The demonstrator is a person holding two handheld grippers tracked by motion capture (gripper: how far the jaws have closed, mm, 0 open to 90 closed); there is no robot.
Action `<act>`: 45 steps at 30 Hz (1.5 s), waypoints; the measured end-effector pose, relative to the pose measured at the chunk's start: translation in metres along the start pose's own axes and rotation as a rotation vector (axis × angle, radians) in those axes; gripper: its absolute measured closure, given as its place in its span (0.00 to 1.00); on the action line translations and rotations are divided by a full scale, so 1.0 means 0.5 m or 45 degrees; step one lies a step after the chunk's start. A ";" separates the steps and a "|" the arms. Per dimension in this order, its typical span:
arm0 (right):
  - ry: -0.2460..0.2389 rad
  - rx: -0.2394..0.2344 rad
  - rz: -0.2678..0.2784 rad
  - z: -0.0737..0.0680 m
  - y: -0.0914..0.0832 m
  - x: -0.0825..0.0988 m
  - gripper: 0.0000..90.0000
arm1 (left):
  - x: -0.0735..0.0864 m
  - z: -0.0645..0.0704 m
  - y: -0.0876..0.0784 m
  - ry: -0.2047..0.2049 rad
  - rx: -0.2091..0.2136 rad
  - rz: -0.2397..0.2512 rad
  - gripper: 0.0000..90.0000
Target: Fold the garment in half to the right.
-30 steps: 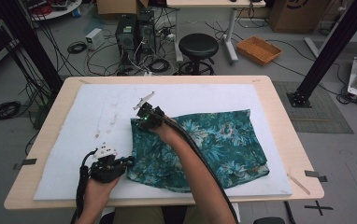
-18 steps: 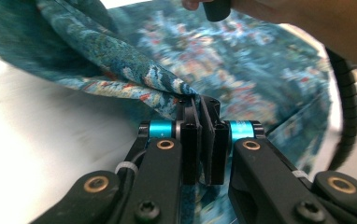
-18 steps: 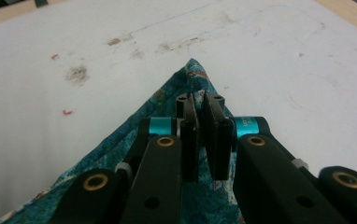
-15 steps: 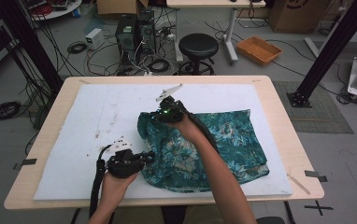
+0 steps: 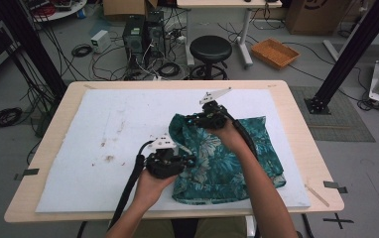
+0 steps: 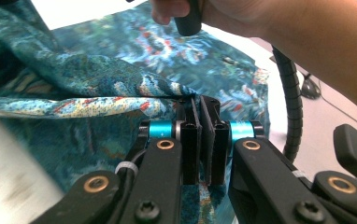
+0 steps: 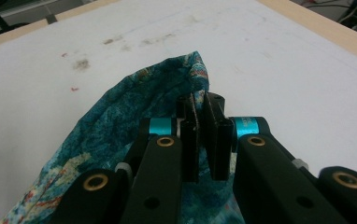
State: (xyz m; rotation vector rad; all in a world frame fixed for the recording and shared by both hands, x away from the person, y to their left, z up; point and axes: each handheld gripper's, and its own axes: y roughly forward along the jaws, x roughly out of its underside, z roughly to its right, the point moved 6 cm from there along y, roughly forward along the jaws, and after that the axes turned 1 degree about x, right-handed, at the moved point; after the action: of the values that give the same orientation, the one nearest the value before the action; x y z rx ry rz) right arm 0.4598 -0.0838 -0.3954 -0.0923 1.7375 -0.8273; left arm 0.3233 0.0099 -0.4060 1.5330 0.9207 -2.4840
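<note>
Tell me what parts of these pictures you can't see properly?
- Cloth, high view: an arm covers its middle.
- Left gripper, left gripper view: cloth hides what the fingers pinch.
- Right gripper, right gripper view: its fingers hide the fold behind.
- Table, high view: bottom edge cuts it off.

The right forearm (image 5: 257, 173) covers the middle of the cloth (image 5: 227, 168) in the high view. In the left gripper view, the cloth (image 6: 97, 84) runs off the left edge, and the right hand (image 6: 242, 18) is cut by the top edge. Below the cloth, the mat (image 6: 8, 182) blurs.
</note>
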 end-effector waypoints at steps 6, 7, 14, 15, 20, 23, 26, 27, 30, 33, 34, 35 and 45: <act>0.015 0.060 -0.012 0.034 -0.044 0.031 0.95 | -0.033 0.024 0.067 0.042 0.056 -0.049 0.97; 0.021 0.067 -0.010 0.040 -0.052 0.037 0.95 | -0.037 0.028 0.077 0.049 0.065 -0.057 0.97; 0.043 0.123 -0.014 0.078 -0.110 0.077 0.95 | -0.058 0.054 0.143 0.077 0.126 -0.092 0.96; 0.047 0.130 -0.015 0.082 -0.116 0.081 0.95 | -0.061 0.058 0.154 0.088 0.133 -0.102 0.97; 0.062 0.138 0.012 0.103 -0.151 0.104 0.95 | -0.071 0.073 0.198 0.101 0.156 -0.132 0.97; 0.061 0.141 0.008 0.113 -0.162 0.116 0.95 | -0.079 0.082 0.222 0.104 0.167 -0.138 0.96; 0.044 0.133 0.007 0.122 -0.172 0.128 0.95 | -0.084 0.089 0.241 0.117 0.172 -0.153 0.97; 0.042 0.130 0.015 0.125 -0.176 0.131 0.95 | -0.085 0.092 0.248 0.114 0.176 -0.155 0.97; 0.035 0.142 0.043 0.132 -0.188 0.142 0.95 | -0.088 0.097 0.263 0.106 0.179 -0.157 0.96; 0.036 0.179 0.056 0.137 -0.197 0.154 0.95 | -0.092 0.101 0.277 0.111 0.180 -0.159 0.96; 0.036 0.179 0.056 0.137 -0.197 0.154 0.95 | -0.092 0.101 0.277 0.111 0.180 -0.159 0.96; 0.025 0.198 0.067 0.139 -0.201 0.158 0.95 | -0.096 0.105 0.286 0.118 0.184 -0.159 0.96; 0.045 0.236 0.098 0.164 -0.234 0.186 0.95 | -0.113 0.126 0.345 0.128 0.177 -0.187 0.96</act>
State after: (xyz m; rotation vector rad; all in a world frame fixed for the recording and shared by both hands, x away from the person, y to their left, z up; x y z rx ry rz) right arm 0.4589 -0.2532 -0.4134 0.1134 1.6783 -0.9334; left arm 0.3649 -0.1771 -0.4159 1.7049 0.9240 -2.6451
